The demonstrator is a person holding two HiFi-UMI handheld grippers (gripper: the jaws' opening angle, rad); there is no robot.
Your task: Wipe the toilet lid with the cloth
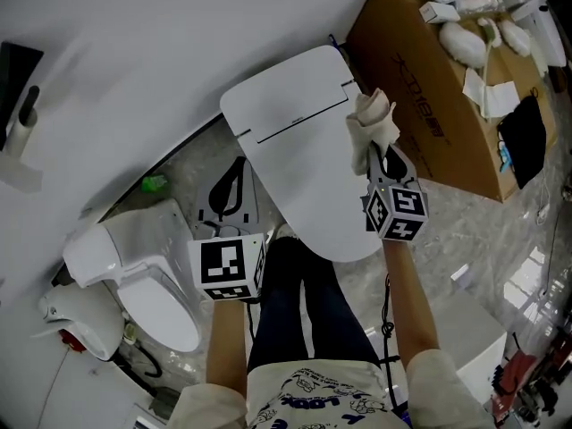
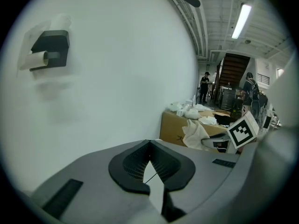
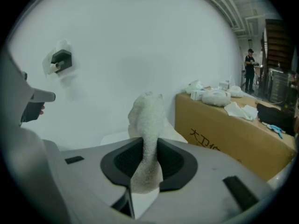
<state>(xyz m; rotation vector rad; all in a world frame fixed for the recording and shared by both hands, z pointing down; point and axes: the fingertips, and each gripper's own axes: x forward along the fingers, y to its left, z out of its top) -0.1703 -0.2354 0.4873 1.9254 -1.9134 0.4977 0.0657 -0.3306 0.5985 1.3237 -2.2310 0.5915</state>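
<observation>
toilet lid (image 1: pixel 286 114) edge behind cloth (image 1: pixel 374 119), box (image 1: pixel 429 105) cropped

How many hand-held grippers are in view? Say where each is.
2. The left hand-held gripper is shut and empty, left of the white oval toilet lid. The right hand-held gripper, at the lid's right edge, is shut on the white fluffy cloth. None appear hidden.

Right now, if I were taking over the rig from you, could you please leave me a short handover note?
Right gripper: shut on the fluffy white cloth, held up at the right edge of the smooth white toilet lid. I cannot tell whether the cloth touches the lid.
Left gripper: shut, nothing in it, beside the lid's left edge.
Done: the cloth is in hand.
Left: wipe across the lid; nothing shows how much has been wiped.
</observation>
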